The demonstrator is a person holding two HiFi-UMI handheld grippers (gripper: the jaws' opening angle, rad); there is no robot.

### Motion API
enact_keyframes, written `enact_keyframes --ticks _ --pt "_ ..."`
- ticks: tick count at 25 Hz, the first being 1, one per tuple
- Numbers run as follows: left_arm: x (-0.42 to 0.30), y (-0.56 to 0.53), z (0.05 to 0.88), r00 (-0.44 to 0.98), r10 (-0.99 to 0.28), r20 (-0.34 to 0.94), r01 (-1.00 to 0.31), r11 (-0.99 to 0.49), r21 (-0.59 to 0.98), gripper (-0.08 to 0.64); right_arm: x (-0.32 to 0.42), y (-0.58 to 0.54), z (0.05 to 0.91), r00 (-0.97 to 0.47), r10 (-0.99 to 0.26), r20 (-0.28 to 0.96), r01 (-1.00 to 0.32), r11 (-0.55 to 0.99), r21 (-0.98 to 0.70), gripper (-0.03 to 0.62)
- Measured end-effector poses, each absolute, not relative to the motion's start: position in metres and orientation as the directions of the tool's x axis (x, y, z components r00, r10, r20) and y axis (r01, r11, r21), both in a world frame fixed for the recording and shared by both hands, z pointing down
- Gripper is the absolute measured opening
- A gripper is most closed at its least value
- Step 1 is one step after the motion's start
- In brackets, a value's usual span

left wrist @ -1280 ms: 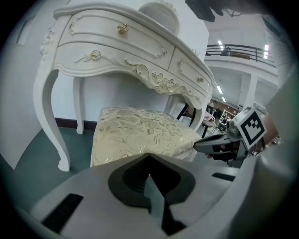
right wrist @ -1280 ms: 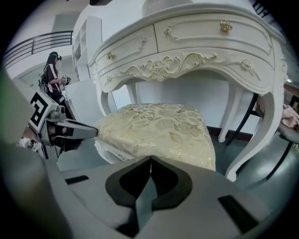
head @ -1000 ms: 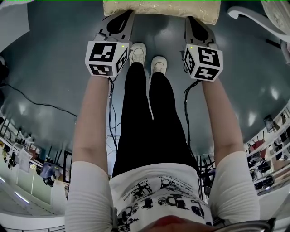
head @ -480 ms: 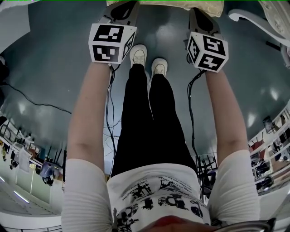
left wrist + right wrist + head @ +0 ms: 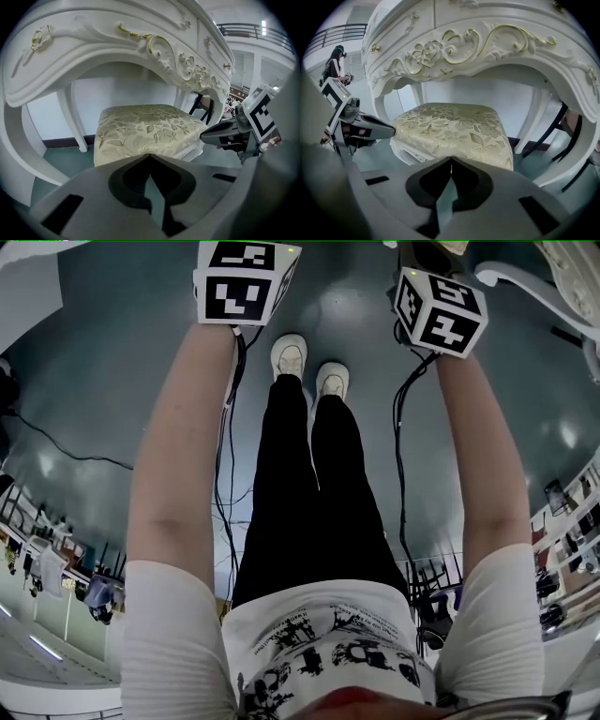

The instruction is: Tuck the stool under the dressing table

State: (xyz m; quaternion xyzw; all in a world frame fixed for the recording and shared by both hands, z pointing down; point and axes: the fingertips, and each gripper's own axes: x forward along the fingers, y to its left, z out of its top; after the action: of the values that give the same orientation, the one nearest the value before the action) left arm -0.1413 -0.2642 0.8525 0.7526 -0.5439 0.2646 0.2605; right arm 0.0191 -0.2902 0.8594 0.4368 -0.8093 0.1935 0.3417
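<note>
Under table arch, left gripper view: stool (image 5: 145,129) sits in knee gap of dressing table (image 5: 93,47), seat (image 5: 140,123) below carved apron, between the legs.
L jaws: left gripper (image 5: 150,155) pinched fully together, holding nothing. Tips at seat's near edge; contact prob., can't confirm.
Also seen: right gripper (image 5: 220,136) w/ nose at seat's right front corner.
Right gripper view: same scene from other side; stool under arch, left gripper's nose at opp. corner of seat.
R jaws: closed tight, empty, tips right by seat's front edge.
Head view: both marker cubes (image 5: 242,277) at very top of frame, arms (image 5: 183,456) stretched fwd, shoes (image 5: 309,367) planted on floor.
Change: 1 s ago seat filled top edge of head view; 0.5 s ago only a strip; now gone bar a scrap by right cube. Cubes have climbed w/ it.
Meaning: stool is being shoved fwd by closed noses, not gripped. Est. mostly tucked; whether seat's front edge has cleared the apron line I can't tell.
</note>
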Motion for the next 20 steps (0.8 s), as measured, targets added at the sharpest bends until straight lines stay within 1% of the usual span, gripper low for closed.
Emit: enact_keyframes --ticks 5,12,14,17,20 --pt "-0.154 -0.285 0.853 0.254 -0.677 0.691 -0.962 -0.248 0.111 0.02 0.007 -0.305 0.858 -0.361 -0.588 0.724 -0.858 0.514 -0.01 0.017" --pt "-0.159 -0.291 0.851 0.253 -0.653 0.714 -0.965 -0.227 0.133 0.02 0.003 -0.309 0.857 -0.355 -0.579 0.734 -0.819 0.572 0.055 0.018" --pt "-0.162 -0.289 0.85 0.245 -0.648 0.721 -0.967 -0.217 0.133 0.02 0.0 -0.303 0.857 -0.355 -0.55 0.756 -0.805 0.591 0.051 0.018" --pt "-0.161 -0.285 0.849 0.218 -0.635 0.741 -0.973 -0.197 0.118 0.02 -0.003 -0.287 0.857 -0.384 -0.468 0.796 -0.797 0.604 -0.029 0.018" --pt "-0.152 -0.268 0.835 0.216 -0.607 0.765 -0.973 -0.2 0.117 0.02 -0.004 -0.268 0.83 -0.422 -0.439 0.794 -0.774 0.629 -0.064 0.018"
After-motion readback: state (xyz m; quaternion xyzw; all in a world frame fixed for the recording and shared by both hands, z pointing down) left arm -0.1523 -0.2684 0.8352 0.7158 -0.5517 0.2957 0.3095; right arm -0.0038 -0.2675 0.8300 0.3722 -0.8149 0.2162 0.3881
